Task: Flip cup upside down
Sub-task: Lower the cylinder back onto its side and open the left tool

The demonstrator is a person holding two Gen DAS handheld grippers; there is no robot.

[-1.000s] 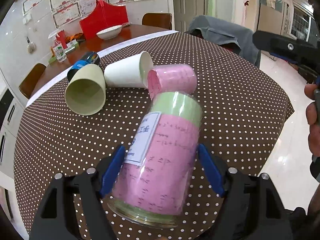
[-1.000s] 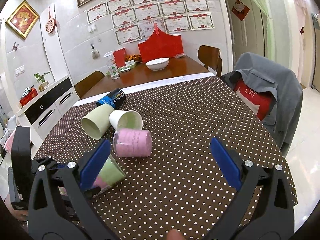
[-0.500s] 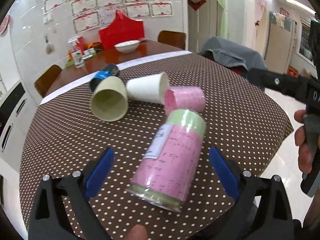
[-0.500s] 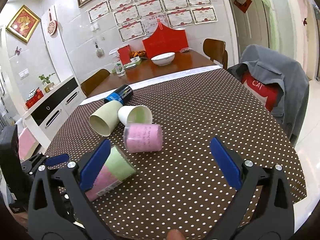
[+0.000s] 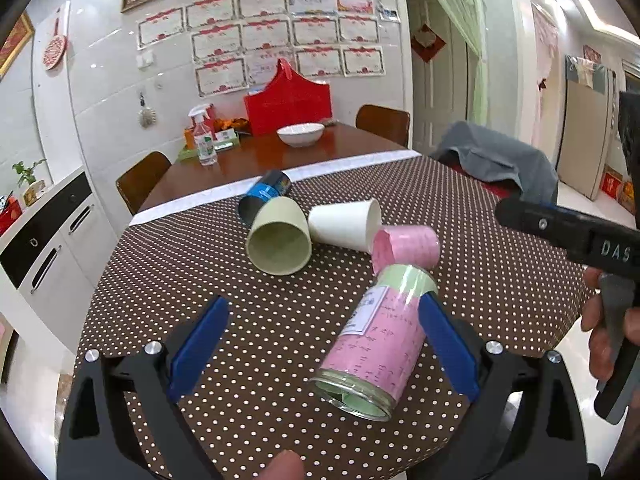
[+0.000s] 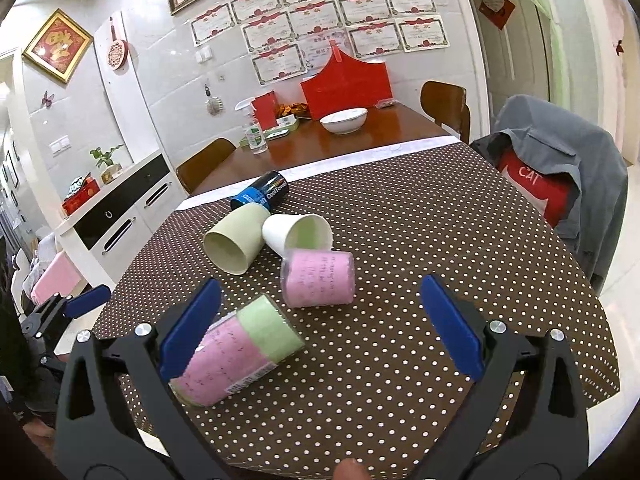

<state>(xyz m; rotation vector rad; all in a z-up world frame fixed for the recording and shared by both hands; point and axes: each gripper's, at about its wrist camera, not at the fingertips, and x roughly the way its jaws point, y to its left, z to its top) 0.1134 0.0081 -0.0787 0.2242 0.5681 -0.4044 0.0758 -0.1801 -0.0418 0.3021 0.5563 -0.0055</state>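
1. Lying on its side on the counter (image 5: 168,280): jar (image 5: 376,336), mouth toward left hand-held gripper (image 5: 324,350).
2. Left jaws wide, empty; jar near right pad.
3. Right hand-held gripper (image 6: 320,328) wide, empty; jar by left pad.
4. Left looks nearer.

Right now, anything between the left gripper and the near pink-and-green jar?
Nothing visible. The left gripper is open, and the pink-and-green jar lies on its side on the dotted tablecloth beside its right finger. The other cups lie beyond it.
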